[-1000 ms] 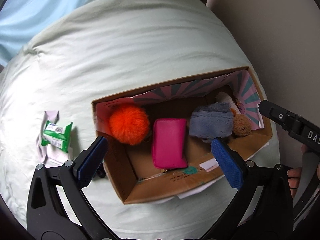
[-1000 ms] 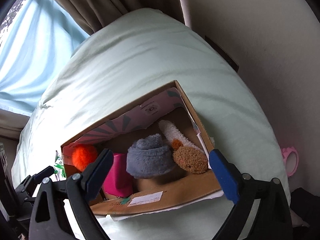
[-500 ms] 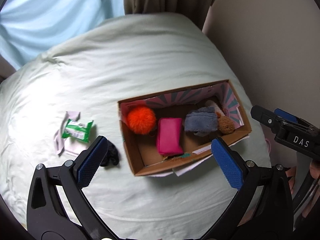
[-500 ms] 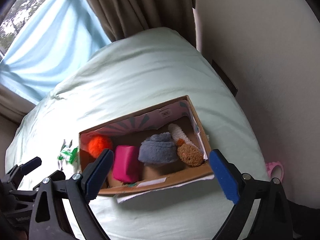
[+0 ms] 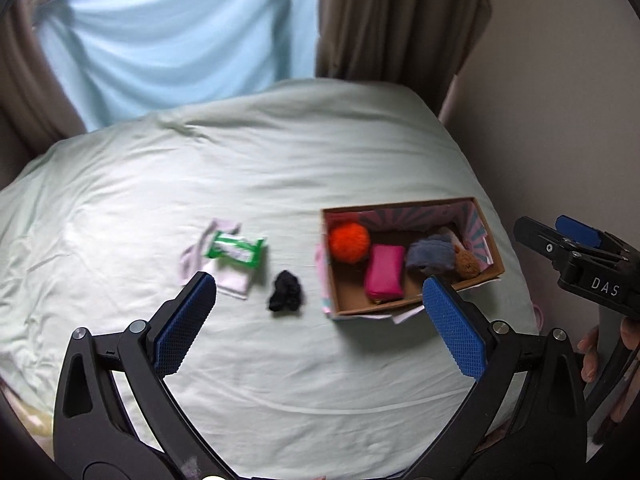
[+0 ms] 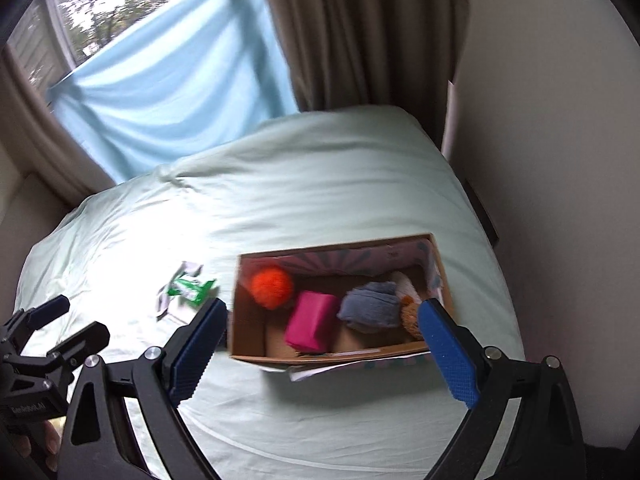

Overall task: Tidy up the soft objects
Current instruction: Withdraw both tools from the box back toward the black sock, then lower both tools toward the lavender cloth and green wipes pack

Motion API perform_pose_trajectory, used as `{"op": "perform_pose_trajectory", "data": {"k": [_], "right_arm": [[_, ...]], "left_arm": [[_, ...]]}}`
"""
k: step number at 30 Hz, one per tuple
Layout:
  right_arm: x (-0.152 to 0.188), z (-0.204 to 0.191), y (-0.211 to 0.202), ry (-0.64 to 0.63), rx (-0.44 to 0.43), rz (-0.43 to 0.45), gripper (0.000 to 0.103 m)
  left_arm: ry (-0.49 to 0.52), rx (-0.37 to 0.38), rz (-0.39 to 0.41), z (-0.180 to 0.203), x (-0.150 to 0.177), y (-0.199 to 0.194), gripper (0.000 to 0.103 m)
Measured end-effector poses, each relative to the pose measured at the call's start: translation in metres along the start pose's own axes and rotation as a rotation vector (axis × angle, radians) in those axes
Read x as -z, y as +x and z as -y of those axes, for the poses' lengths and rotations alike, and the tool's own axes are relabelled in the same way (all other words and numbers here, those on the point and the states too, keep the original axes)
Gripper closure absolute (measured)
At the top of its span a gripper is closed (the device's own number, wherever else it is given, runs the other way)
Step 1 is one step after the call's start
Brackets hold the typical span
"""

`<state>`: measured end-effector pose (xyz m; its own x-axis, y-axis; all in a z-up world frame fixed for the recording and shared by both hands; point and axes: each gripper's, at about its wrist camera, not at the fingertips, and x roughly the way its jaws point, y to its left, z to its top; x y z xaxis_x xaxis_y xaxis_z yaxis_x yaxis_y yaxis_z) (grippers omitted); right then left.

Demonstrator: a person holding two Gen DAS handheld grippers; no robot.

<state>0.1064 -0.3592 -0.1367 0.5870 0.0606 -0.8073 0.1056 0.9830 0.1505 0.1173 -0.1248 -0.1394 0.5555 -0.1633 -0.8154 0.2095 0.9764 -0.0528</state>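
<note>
Nearest the cameras, the left gripper (image 5: 320, 320) and the right gripper (image 6: 322, 346) both hang with their blue pads spread wide and nothing between them. Over the last second both have drawn back and up from the cardboard box (image 5: 400, 309), which filled the views a second ago and now sits small on the pale green bedding (image 5: 280, 168). That retreat reads as a step finished, with the hands pulling out to look over what remains. Just beyond the left gripper's pads, a small black crumpled thing (image 5: 285, 292), out of sight a second ago, lies on the bedding just left of the box, apart from it. Further left sits a green packet (image 5: 234, 250) on top of a pale pink cloth (image 5: 200, 252). Inside the box, left to right, are an orange pompom (image 5: 349, 242), a pink pouch (image 5: 385, 276), a grey fuzzy piece (image 5: 432, 255) and a brown fluffy piece (image 5: 468, 264), unmoved. Beyond the bed hang a light blue curtain (image 5: 172, 40) and a brown curtain (image 5: 400, 20). By my judgement the loose items on the left are what the task has left, the black one being closest.
</note>
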Motion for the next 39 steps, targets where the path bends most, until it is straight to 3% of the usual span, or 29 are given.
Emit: {"op": "perform_pose_trajectory", "data": {"k": [11,20,30,39], "right_arm": [[0.013,-0.106,-0.035,-0.132,-0.068,0.016,0.008],[0.022,-0.187,-0.025,-0.110,-0.097,0.022,0.008],[0.027,-0.246,0.036,-0.049,-0.050,-0.007,0.008],[0.028,-0.267,0.106,-0.045,-0.062,-0.061,0.008]], "left_arm": [[-0.077,-0.030,0.059,-0.106,0.032,-0.068,0.000],[-0.097,-0.015,0.075,-0.201,0.038,-0.077,0.000],[-0.042,0.060,0.025,-0.273,0.022,-0.024,0.000],[-0.022,0.115,-0.063,-0.311,0.006,0.067,0.000]]}}
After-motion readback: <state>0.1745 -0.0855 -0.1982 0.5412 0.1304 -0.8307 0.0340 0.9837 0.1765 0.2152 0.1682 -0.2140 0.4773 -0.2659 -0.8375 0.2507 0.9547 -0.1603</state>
